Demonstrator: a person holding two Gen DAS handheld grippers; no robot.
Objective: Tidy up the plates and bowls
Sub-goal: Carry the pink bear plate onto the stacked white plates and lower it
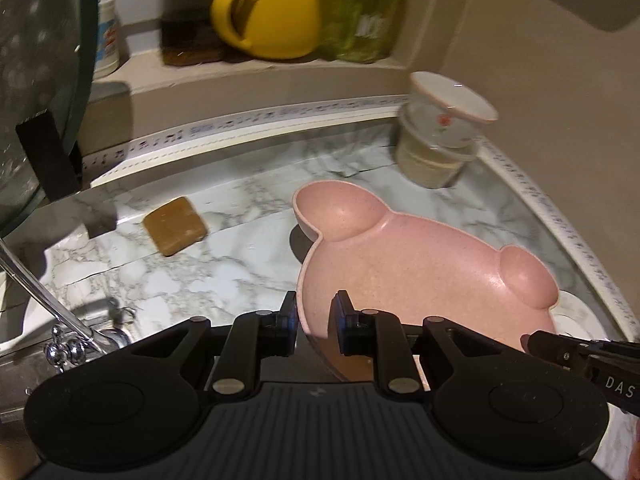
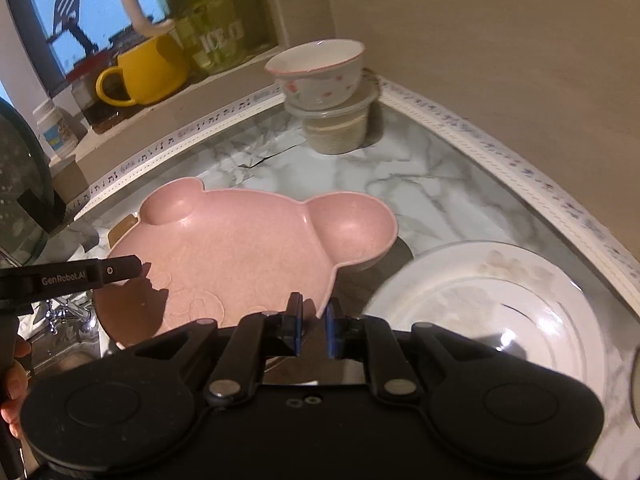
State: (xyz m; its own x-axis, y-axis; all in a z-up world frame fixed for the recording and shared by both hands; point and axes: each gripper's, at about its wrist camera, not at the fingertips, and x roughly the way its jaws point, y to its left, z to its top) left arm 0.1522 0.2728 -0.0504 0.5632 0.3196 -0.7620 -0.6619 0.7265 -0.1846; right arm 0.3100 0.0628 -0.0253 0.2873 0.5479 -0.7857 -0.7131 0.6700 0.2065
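A pink bear-shaped plate point(image 1: 420, 264) with two round ear wells hangs tilted above the marble counter point(image 1: 240, 200), casting a shadow on it. My left gripper point(image 1: 316, 308) is shut on its near rim, one pad on each side of the edge. In the right wrist view the same pink plate point(image 2: 240, 248) has my right gripper point(image 2: 314, 308) shut on another part of its rim. The left gripper's finger point(image 2: 120, 270) shows at the plate's left edge. A white plate point(image 2: 480, 312) with what looks like a clear glass dish on it lies on the counter to the right.
A floral bowl point(image 2: 320, 68) sits on a lidded plastic tub point(image 2: 336, 132) in the back corner. On the window ledge stand a yellow mug point(image 1: 272, 20) and jars. A brown soap bar point(image 1: 176, 226) lies on the counter, and a tap point(image 1: 72, 336) and a glass lid point(image 1: 36, 80) are at the left.
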